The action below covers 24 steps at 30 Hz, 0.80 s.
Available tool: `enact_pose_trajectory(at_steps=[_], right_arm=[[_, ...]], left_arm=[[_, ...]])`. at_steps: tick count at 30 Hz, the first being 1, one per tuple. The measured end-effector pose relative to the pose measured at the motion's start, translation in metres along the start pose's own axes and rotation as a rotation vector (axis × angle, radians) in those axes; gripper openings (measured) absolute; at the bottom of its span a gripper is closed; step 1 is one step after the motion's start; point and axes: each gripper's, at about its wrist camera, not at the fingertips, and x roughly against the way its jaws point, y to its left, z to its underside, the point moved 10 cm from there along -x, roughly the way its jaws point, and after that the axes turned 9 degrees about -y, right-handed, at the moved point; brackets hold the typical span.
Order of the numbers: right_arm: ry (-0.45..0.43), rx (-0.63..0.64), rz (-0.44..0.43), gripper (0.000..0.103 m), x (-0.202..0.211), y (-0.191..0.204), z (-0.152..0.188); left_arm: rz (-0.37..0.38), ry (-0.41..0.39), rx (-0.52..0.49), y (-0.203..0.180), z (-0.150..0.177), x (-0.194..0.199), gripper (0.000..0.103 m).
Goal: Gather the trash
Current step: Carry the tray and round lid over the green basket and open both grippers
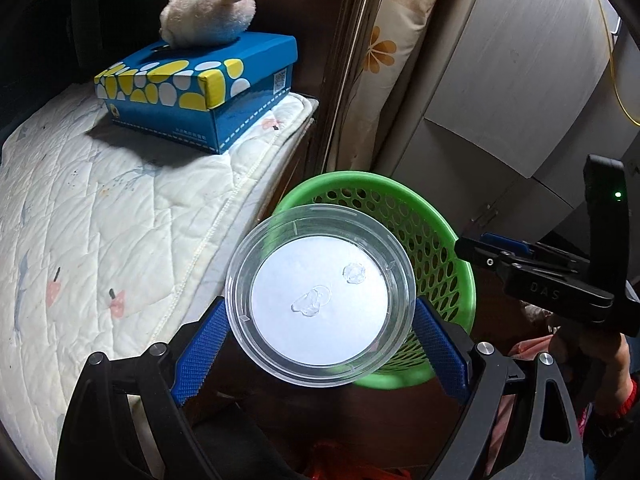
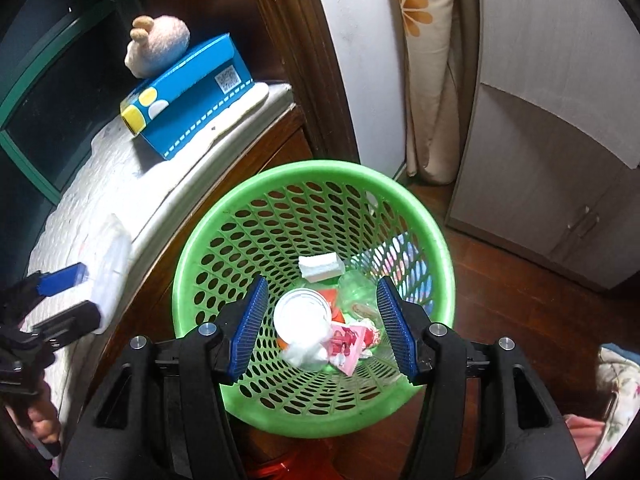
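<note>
**Trash is going into the green basket**

Trash is what I am gathering. My left gripper (image 1: pixel 320 344) is squeezing a clear plastic lid (image 1: pixel 320 296) between its blue pads (image 1: pixel 202 350), holding it up just by the rim of the green basket (image 1: pixel 436 216) and partly over it. My right gripper (image 2: pixel 322 326) is hanging over the basket (image 2: pixel 312 420) with its jaws wide apart, holding nothing.

Down inside the basket I am seeing a white cup (image 2: pixel 302 314), a white foam block (image 2: pixel 320 266), a pink wrapper (image 2: pixel 348 342) and crumpled tissue (image 2: pixel 304 354). So I think a good part is done. The lid is not in yet.

A blue tissue box (image 1: pixel 200 88) with a fluffy toy (image 1: pixel 208 10) on top is sitting on the quilt (image 1: pixel 92 232). It has a square code, but its small writing is too tiny to read. The right gripper's body is showing the letters "DAS".
</note>
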Motion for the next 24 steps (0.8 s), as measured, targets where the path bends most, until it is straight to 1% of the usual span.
enact_pose_trajectory(at_steps=[6,13,24], right_arm=[[-0.032,-0.024,-0.023,0.061,0.018,-0.002,-0.002],[-0.062,-0.053,-0.041,0.063,0.034,-0.002,-0.004],[-0.074,-0.09,-0.029,0.064,0.041,-0.014,-0.002]], left_arm=[[0.02,0.029,-0.001,-0.014,0.002,-0.019,0.088],[0.036,0.063,0.015,-0.024,0.004,-0.038,0.088],[0.064,0.124,0.03,-0.036,0.016,-0.064,0.089]])
